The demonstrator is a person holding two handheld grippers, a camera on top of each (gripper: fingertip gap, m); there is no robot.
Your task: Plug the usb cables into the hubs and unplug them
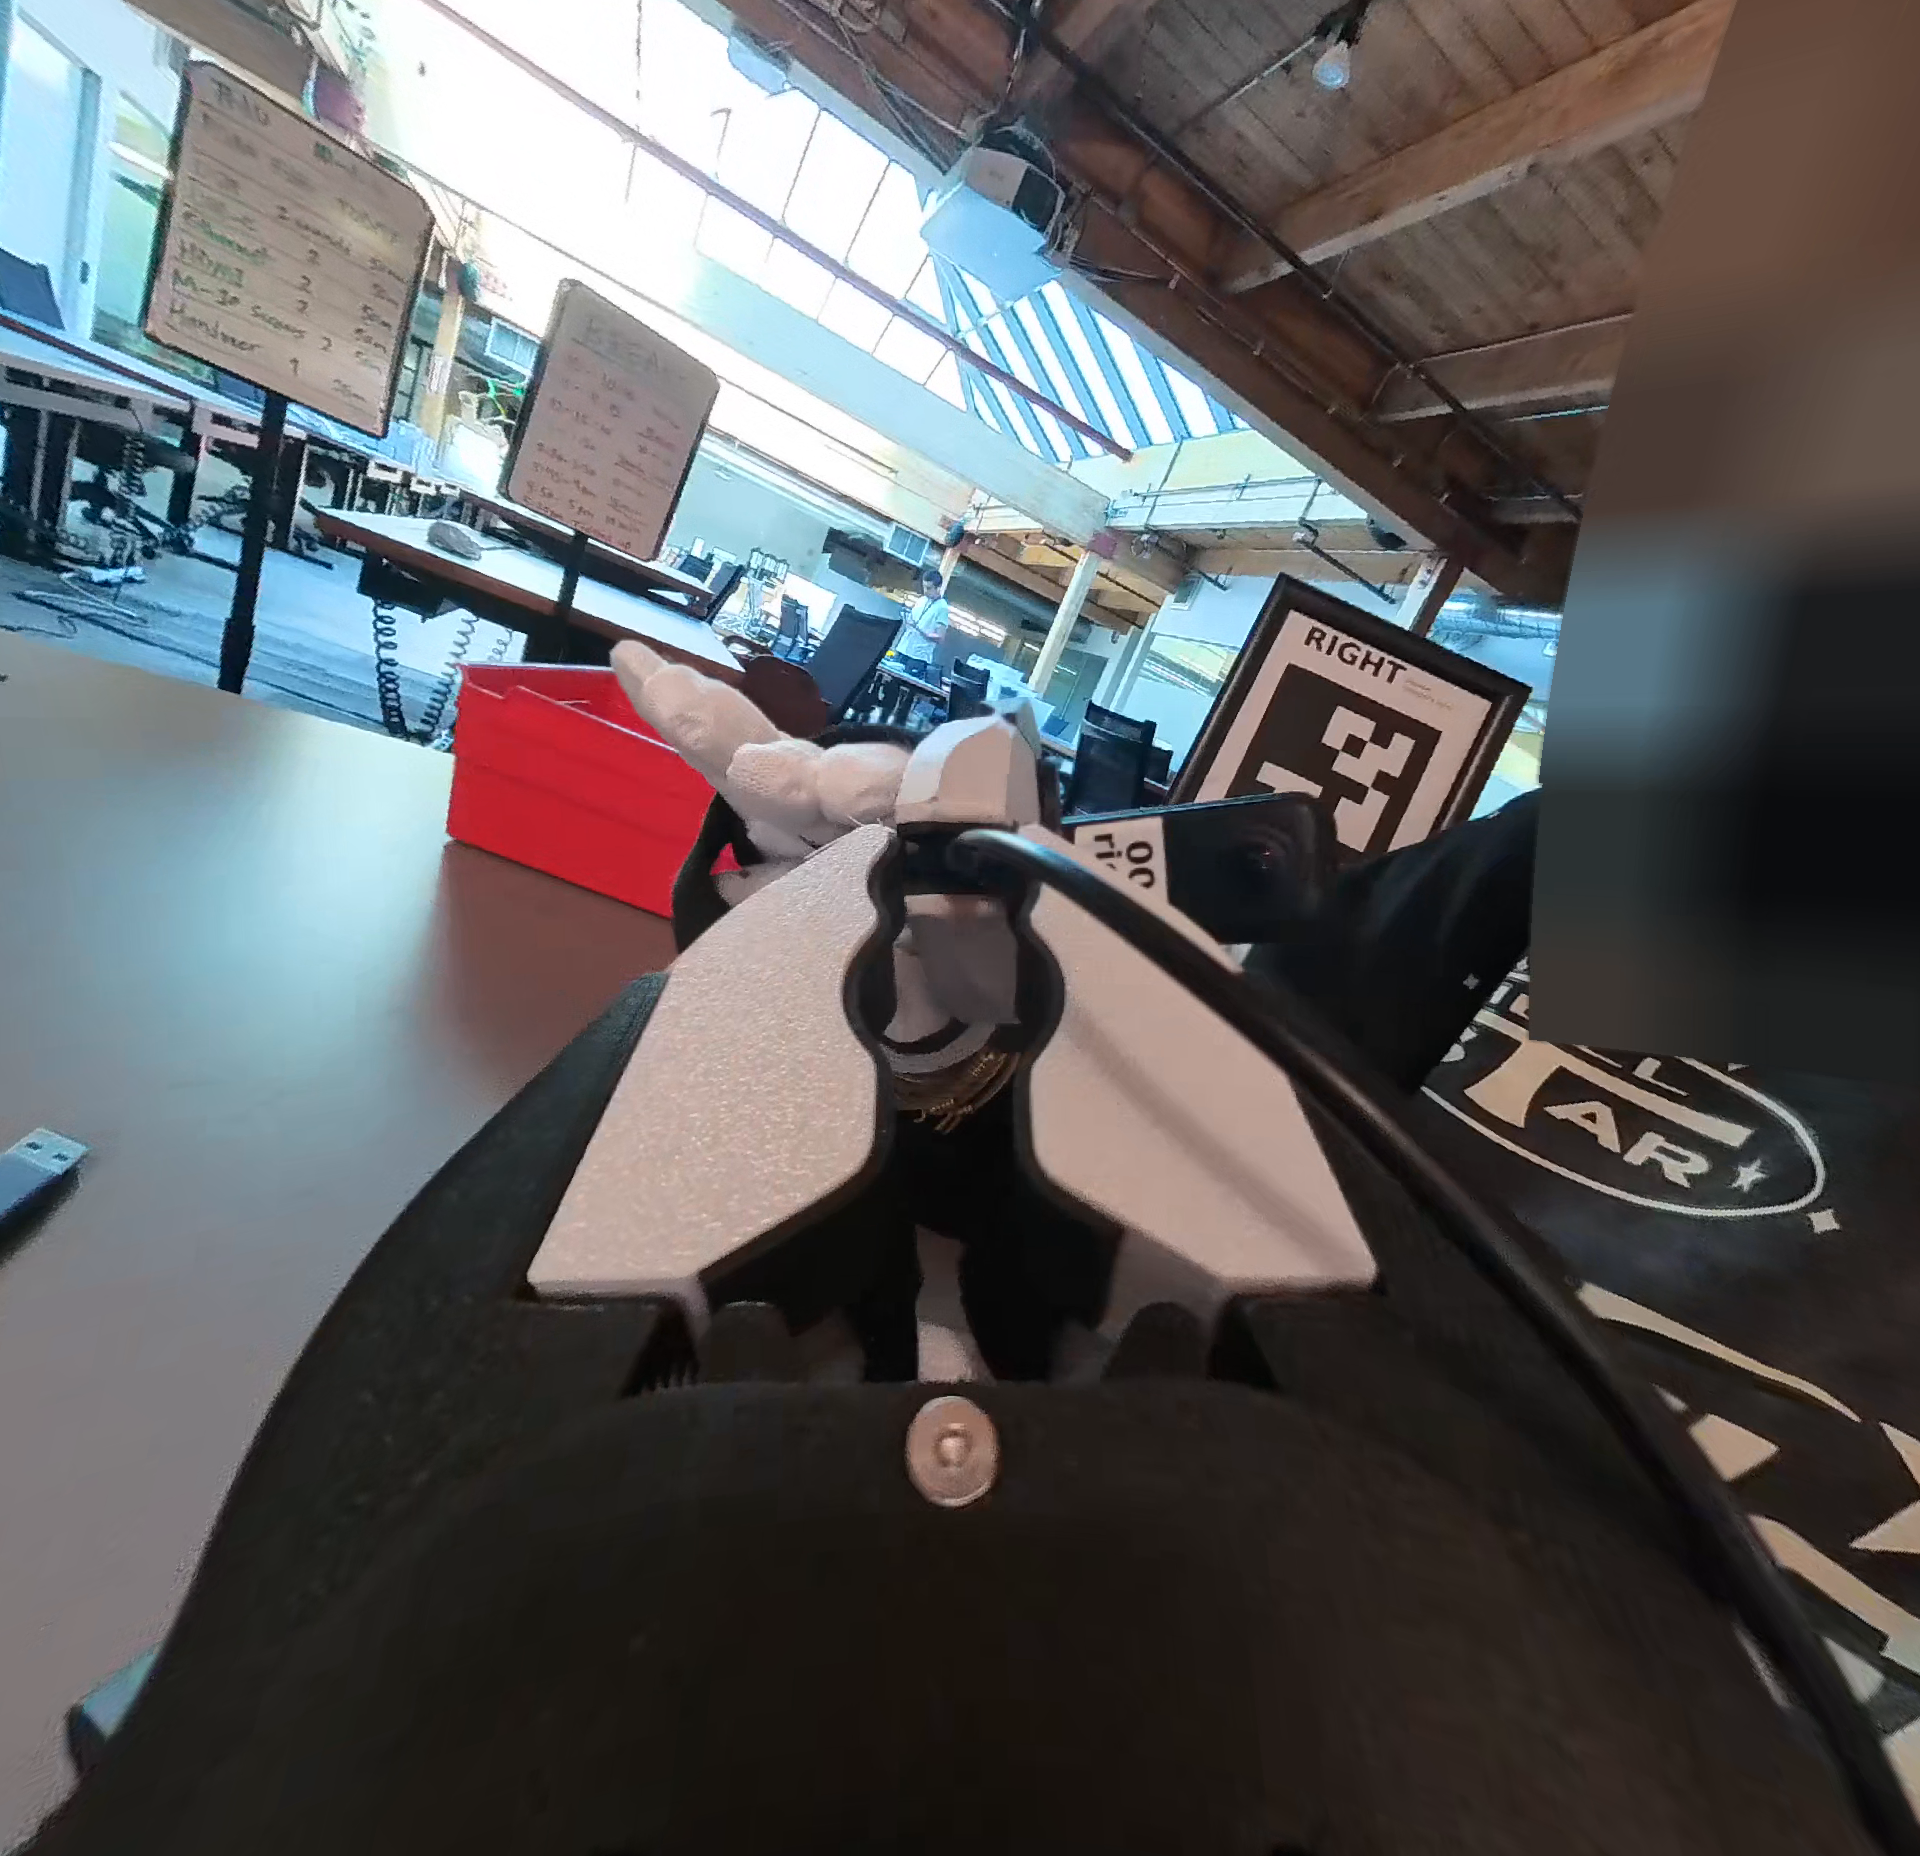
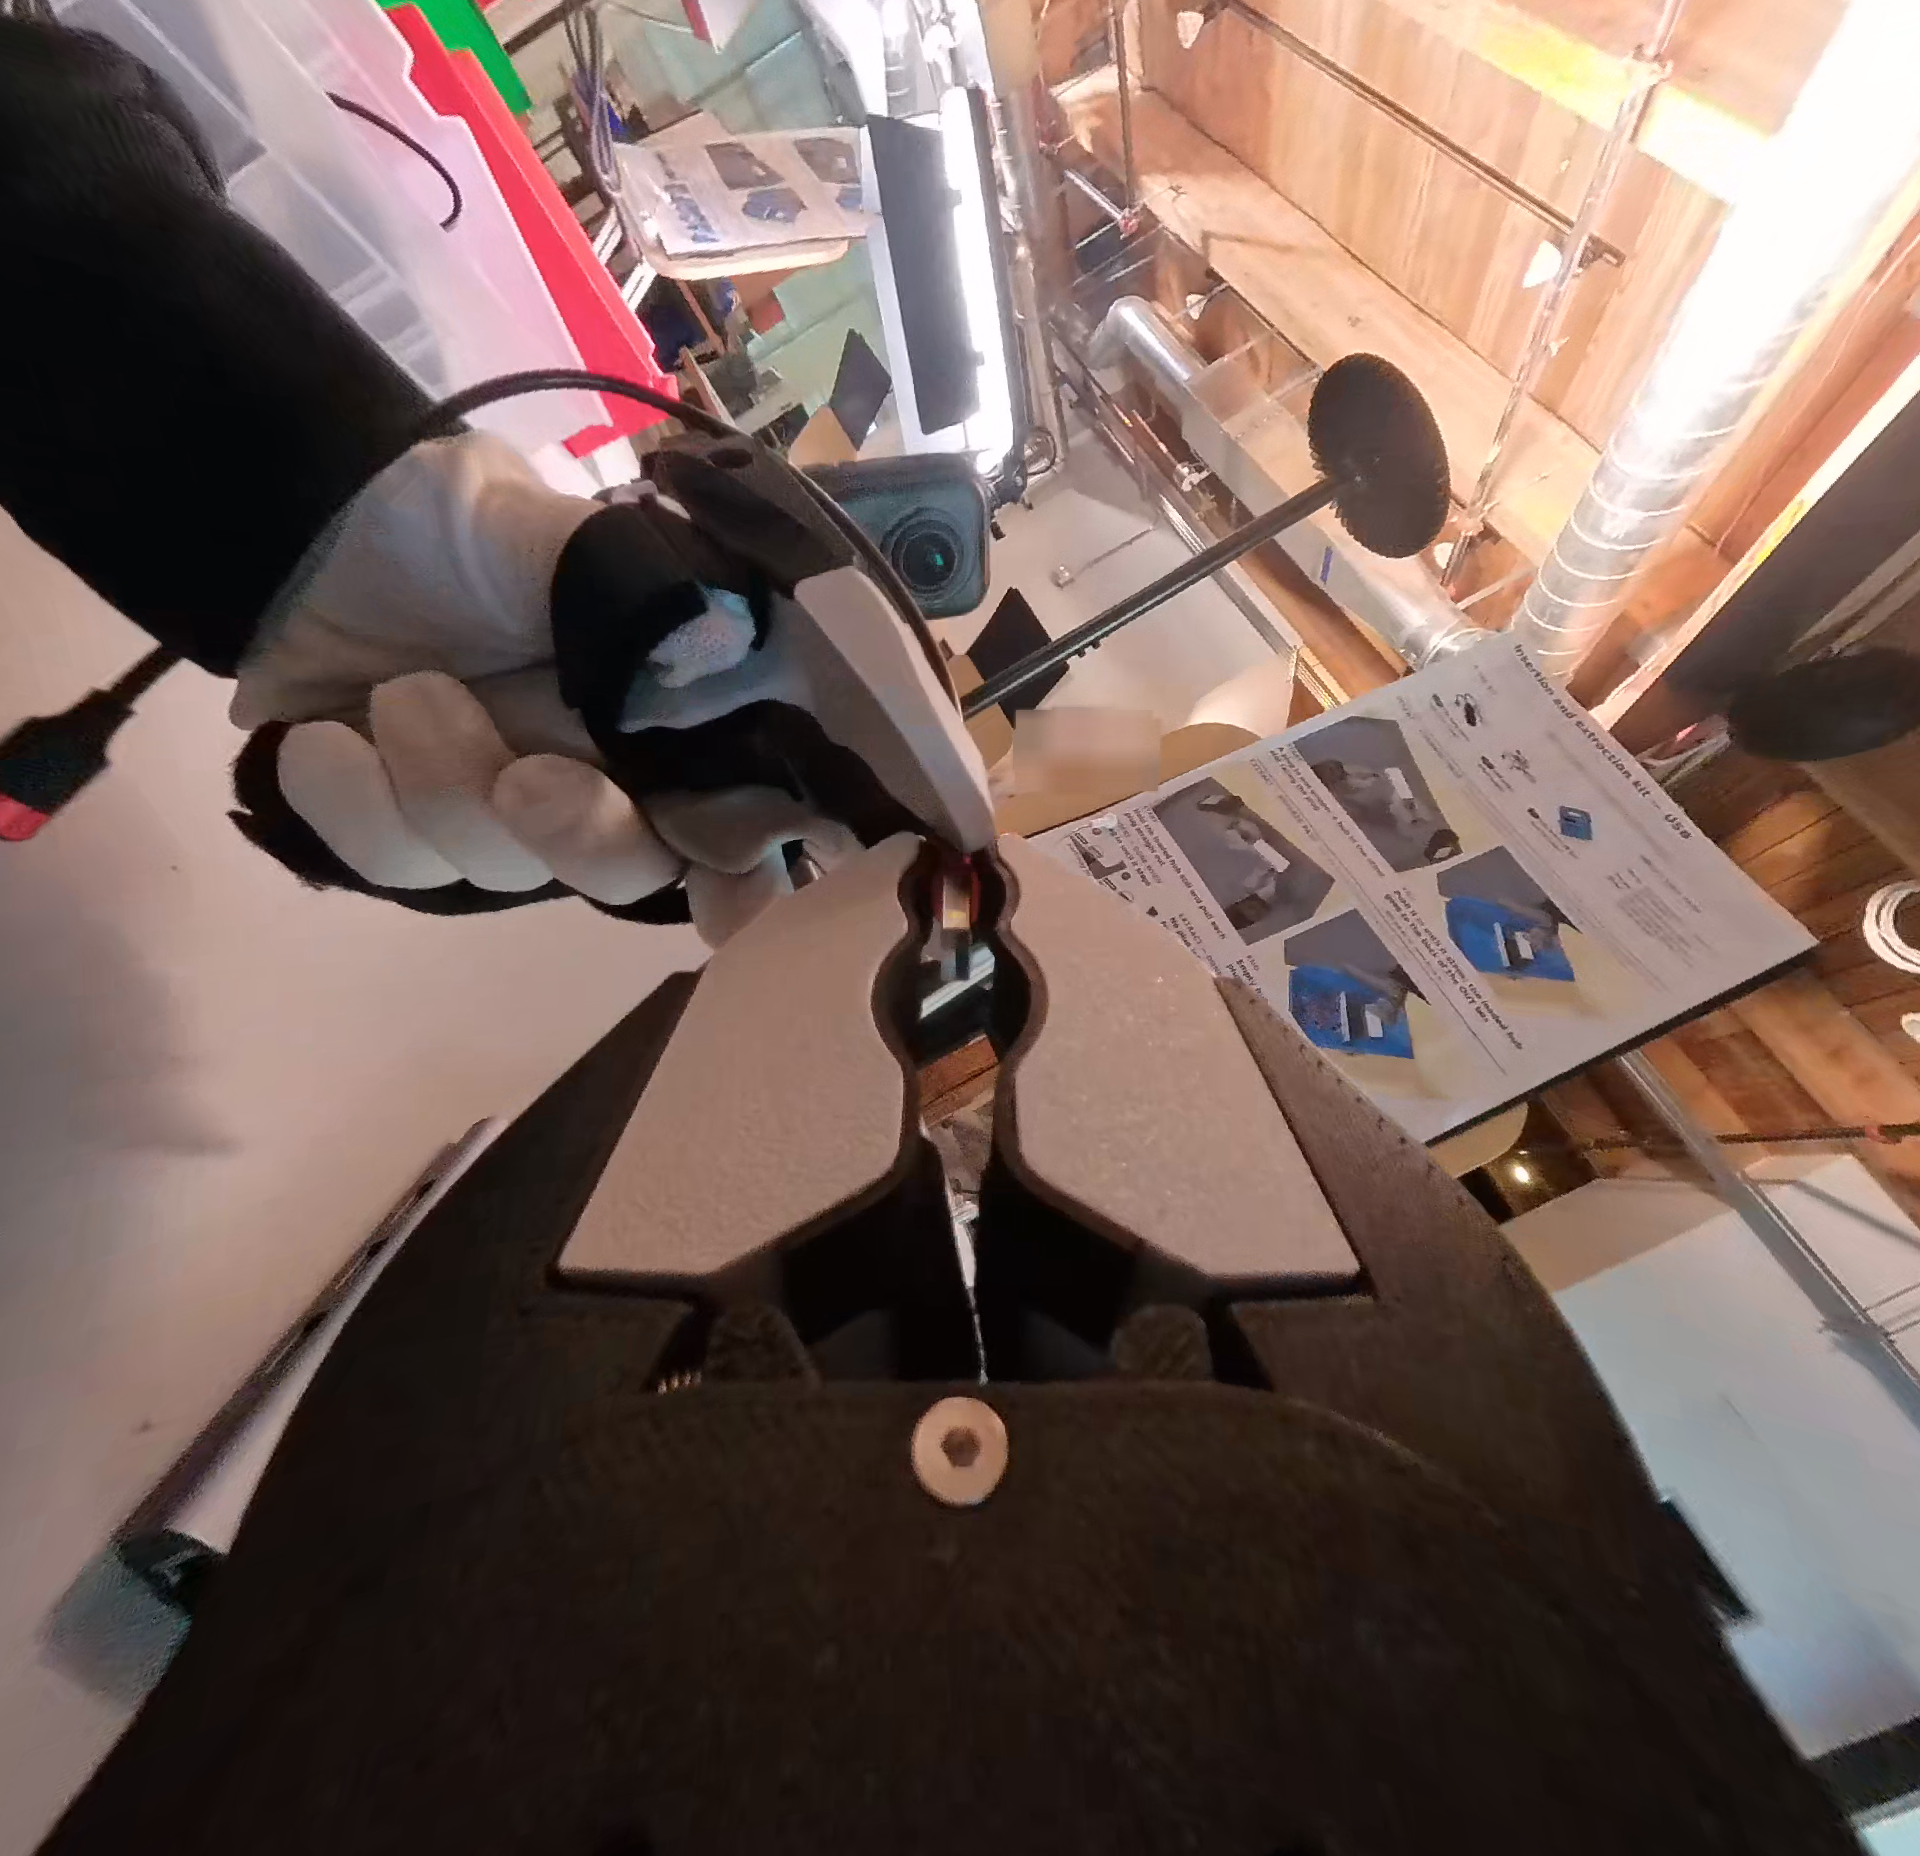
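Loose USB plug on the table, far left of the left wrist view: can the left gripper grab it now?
Probably not yet. The left gripper is shut on a black cable; the USB plug lies unobstructed on the table.

Two handwritten whiteboards (image 1: 286,248), framed marker sign (image 1: 1351,726), printed instruction sheet (image 2: 1434,892)

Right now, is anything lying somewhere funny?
Only a little: a loose USB plug lies alone on the table, near the left edge of the left wrist view, joined to nothing visible. Nothing looks spilled or broken.

Facing wrist cameras (close, fingers meeting)
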